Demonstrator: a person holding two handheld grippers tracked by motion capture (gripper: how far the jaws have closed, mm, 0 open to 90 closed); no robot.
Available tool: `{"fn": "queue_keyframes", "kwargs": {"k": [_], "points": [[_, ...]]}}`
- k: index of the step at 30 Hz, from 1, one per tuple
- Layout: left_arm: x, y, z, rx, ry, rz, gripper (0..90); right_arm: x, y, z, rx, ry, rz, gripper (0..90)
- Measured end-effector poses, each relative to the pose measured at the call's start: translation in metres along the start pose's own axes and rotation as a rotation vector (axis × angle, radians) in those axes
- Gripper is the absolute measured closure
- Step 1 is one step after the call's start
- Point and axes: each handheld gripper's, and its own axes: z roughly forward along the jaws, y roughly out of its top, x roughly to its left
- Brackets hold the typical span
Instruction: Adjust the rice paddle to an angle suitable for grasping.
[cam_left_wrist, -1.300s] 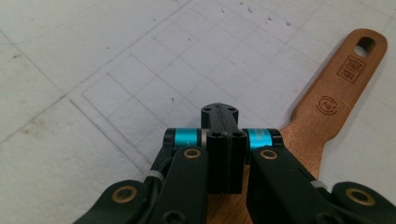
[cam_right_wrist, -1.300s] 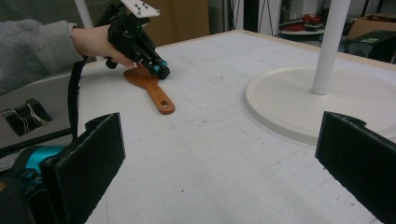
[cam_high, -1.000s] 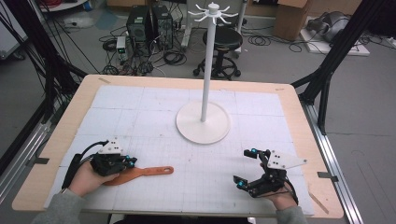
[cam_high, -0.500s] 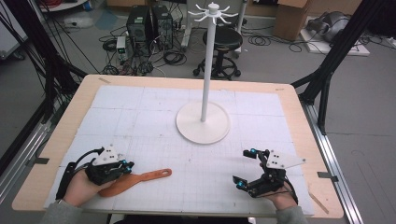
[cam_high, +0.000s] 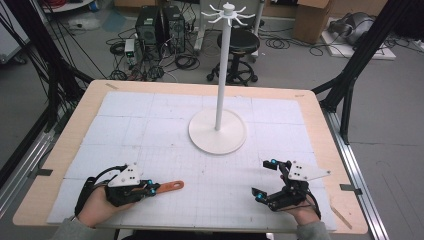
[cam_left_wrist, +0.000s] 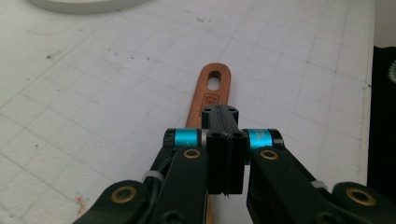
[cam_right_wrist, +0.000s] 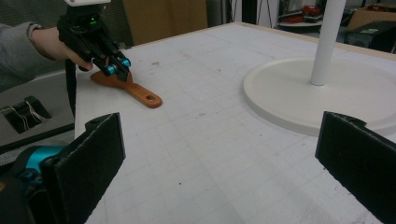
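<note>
An orange-brown flat utensil (cam_high: 170, 186) with a hanging hole in its handle lies on the white gridded mat near the front left. My left gripper (cam_high: 152, 189) sits over its wider end with the jaws shut together. In the left gripper view the handle (cam_left_wrist: 215, 88) runs out from under the shut gripper (cam_left_wrist: 220, 112); nothing shows pinched between the pads. My right gripper (cam_high: 265, 178) stands wide open at the front right with nothing between its fingers. The right gripper view shows the open gripper (cam_right_wrist: 222, 149), the utensil (cam_right_wrist: 140, 95) and the left gripper (cam_right_wrist: 119, 65) on top of it.
A white stand (cam_high: 217, 135) with a round base, a tall pole and a ring of hooks on top rises mid-table; its base (cam_right_wrist: 289, 93) lies ahead of the right gripper. The wooden table edge (cam_high: 65, 150) frames the mat. Cables, computers and a stool stand behind the table.
My left gripper drew back to the left, then came forward to the right over the utensil, covering more of it. The utensil has barely shifted. The right gripper has stayed open in place.
</note>
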Motion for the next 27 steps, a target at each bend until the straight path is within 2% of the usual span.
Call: {"fn": "queue_keyframes", "kwargs": {"k": [7, 14, 19, 23, 27], "points": [[-0.001, -0.003, 0.007, 0.034, -0.049, 0.003, 89.6, -0.001, -0.001, -0.001, -0.003, -0.002, 0.005, 0.0], [-0.001, -0.007, 0.011, 0.067, -0.065, 0.009, 89.6, -0.001, -0.002, 0.001, 0.011, -0.001, 0.005, 0.0], [0.000, -0.007, 0.012, 0.086, -0.057, 0.015, 89.6, -0.001, -0.002, 0.001, 0.010, -0.003, 0.003, 0.0], [0.000, -0.007, 0.011, 0.090, -0.034, 0.009, 89.6, -0.001, -0.001, 0.000, 0.008, -0.003, 0.003, 0.0], [0.008, -0.011, 0.005, 0.096, 0.000, -0.002, 89.6, -0.001, -0.002, 0.001, 0.011, -0.002, -0.003, 0.0]]}}
